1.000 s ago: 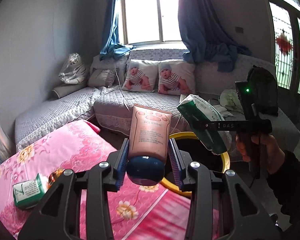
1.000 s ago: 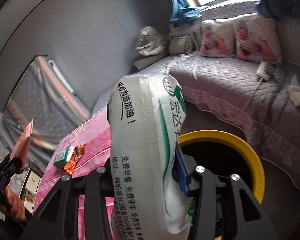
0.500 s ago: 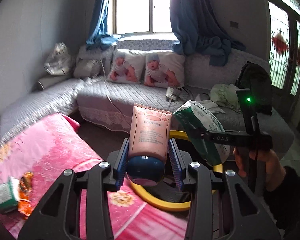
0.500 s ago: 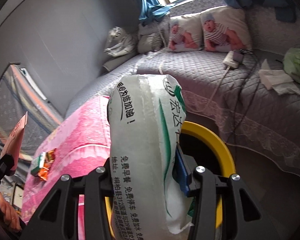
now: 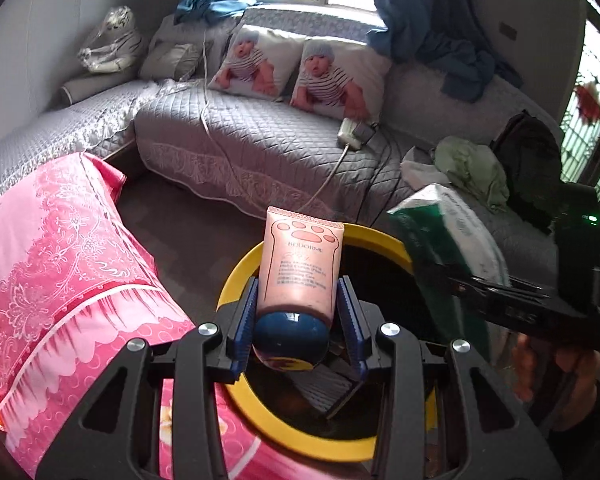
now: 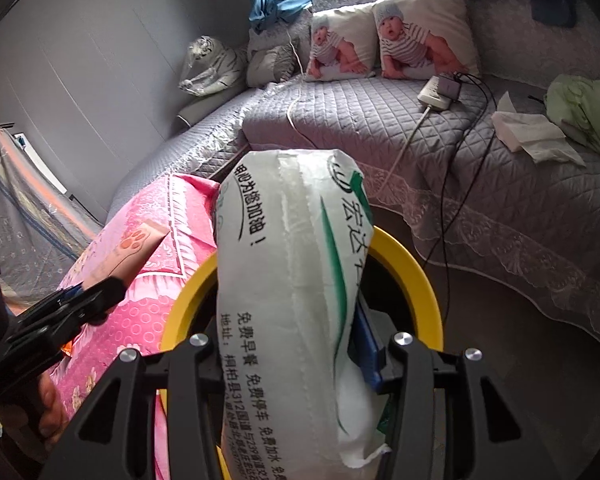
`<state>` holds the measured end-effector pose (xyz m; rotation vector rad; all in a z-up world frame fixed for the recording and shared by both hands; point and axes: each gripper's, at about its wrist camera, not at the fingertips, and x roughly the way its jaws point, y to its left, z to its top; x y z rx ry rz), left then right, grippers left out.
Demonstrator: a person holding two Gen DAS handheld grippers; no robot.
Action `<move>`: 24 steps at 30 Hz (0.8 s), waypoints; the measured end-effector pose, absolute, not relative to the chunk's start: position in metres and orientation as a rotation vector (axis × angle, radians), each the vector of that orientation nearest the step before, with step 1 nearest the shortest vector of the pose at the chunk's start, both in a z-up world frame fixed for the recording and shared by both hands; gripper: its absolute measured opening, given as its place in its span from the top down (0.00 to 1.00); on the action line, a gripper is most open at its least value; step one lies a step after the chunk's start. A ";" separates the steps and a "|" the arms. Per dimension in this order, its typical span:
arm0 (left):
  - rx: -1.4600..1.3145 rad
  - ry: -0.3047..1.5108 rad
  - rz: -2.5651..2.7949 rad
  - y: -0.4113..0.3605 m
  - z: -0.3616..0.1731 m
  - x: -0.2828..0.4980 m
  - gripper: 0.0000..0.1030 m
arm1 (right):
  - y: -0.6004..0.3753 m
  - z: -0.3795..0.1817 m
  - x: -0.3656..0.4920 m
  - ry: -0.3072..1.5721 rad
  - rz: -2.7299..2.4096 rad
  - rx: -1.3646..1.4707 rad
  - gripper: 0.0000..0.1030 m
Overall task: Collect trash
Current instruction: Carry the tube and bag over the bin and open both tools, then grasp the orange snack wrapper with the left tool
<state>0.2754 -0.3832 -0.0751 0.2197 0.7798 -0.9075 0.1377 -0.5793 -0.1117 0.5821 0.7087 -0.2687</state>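
Both pieces of trash hang above the yellow-rimmed bin, so the step in hand is the drop: judged from here, each should be centred over the dark opening, clear of the rim, before the fingers part, and released one at a time. The left gripper is clamped on the pink hand-cream tube, blue cap nearest the camera, tube pointing up and away between the blue pads. The right gripper squeezes the white-and-green tissue pack, upright between its fingers, over the bin's near left rim beside the pink tablecloth
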 end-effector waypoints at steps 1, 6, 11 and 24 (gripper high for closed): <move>0.212 0.789 -0.899 -0.385 -0.078 0.279 0.64 | -0.581 -0.114 0.138 0.715 -0.273 0.586 0.57; 0.153 0.800 -0.876 -0.384 -0.080 0.291 0.50 | -0.585 -0.120 0.141 0.733 -0.277 0.613 0.49; 0.108 0.799 -0.854 -0.372 -0.077 0.295 0.21 | -0.591 -0.112 0.131 0.691 -0.300 0.652 0.27; -0.096 0.704 -0.776 -0.291 -0.037 0.310 0.13 | -0.565 -0.085 0.127 0.648 -0.205 0.634 0.23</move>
